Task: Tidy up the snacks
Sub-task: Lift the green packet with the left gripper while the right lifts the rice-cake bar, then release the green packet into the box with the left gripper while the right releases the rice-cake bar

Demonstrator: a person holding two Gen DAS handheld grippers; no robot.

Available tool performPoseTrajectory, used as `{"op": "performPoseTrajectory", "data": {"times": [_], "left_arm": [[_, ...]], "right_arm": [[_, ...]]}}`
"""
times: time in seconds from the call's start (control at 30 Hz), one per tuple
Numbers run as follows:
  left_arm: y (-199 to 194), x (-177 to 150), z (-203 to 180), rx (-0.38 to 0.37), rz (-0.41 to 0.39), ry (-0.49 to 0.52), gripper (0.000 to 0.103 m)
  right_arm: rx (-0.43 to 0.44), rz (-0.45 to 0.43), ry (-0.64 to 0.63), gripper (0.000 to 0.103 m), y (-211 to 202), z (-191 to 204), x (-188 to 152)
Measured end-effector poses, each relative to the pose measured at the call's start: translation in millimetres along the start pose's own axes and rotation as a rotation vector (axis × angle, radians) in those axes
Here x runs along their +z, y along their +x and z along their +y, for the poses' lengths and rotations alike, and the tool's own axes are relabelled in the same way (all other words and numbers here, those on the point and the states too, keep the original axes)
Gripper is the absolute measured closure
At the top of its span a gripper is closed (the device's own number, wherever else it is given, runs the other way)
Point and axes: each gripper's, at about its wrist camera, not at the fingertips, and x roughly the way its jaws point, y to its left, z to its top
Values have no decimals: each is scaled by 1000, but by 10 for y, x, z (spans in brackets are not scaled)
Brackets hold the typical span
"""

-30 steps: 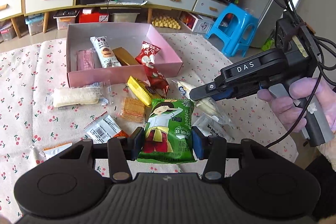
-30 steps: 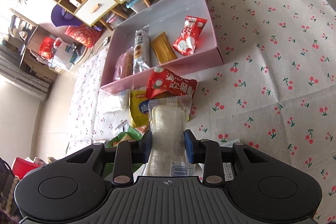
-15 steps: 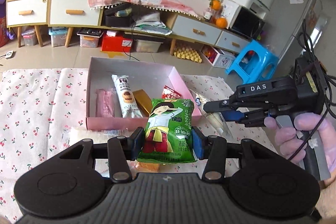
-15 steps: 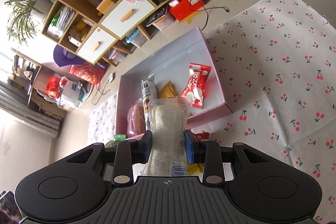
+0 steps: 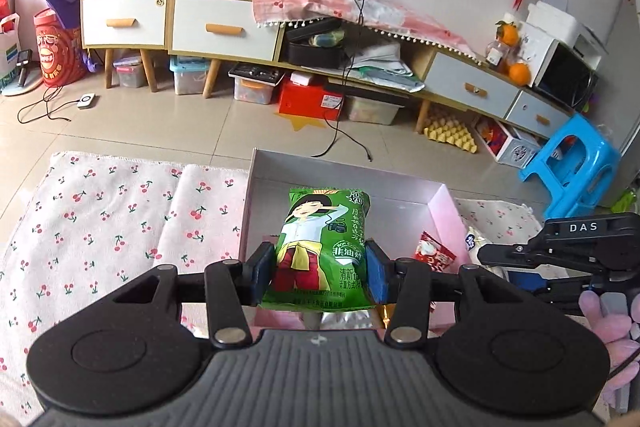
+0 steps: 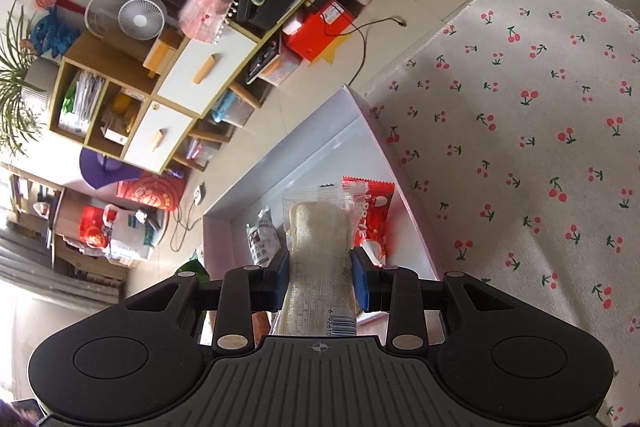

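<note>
1. Your left gripper [image 5: 320, 277] clamps the green snack bag [image 5: 322, 247], now lifted from the cloth [image 5: 120, 219] over the pink box [image 5: 442, 205].
2. Your right gripper [image 6: 320, 279] pinches the clear bread pack [image 6: 320, 247], also carried over the box beside the red packet [image 6: 372, 211].

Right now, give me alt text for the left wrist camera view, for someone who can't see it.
The left gripper is shut on a green snack packet with a cartoon figure, held upright over an open pink box on a cherry-print tablecloth. At right, the right gripper reaches toward the box, above a red packet inside it. Behind are cabinets and a blue stool.
</note>
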Motion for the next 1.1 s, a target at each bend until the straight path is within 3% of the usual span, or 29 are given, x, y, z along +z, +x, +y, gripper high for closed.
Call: {"op": "performPoseTrajectory", "data": {"times": [0.4, 0.83, 0.9, 0.93, 0.97, 1.0, 1.1], "left_arm": [[445, 114, -55, 122, 50, 133, 59], [649, 159, -59, 156, 56, 162, 58], [649, 156, -85, 152, 39, 181, 54], [631, 147, -96, 157, 29, 188, 50], [631, 158, -115, 164, 23, 195, 40], [626, 171, -132, 164, 18, 200, 34], [608, 200, -166, 146, 22, 211, 32]], "right_arm": [[43, -16, -35, 71, 452, 28, 207], [85, -32, -39, 68, 599, -40, 332], [97, -28, -33, 64, 598, -52, 338], [104, -22, -17, 52, 598, -58, 345], [112, -18, -1, 39, 590, -75, 348], [119, -19, 6, 38, 580, -81, 348], [117, -23, -16, 38, 540, -66, 338]]}}
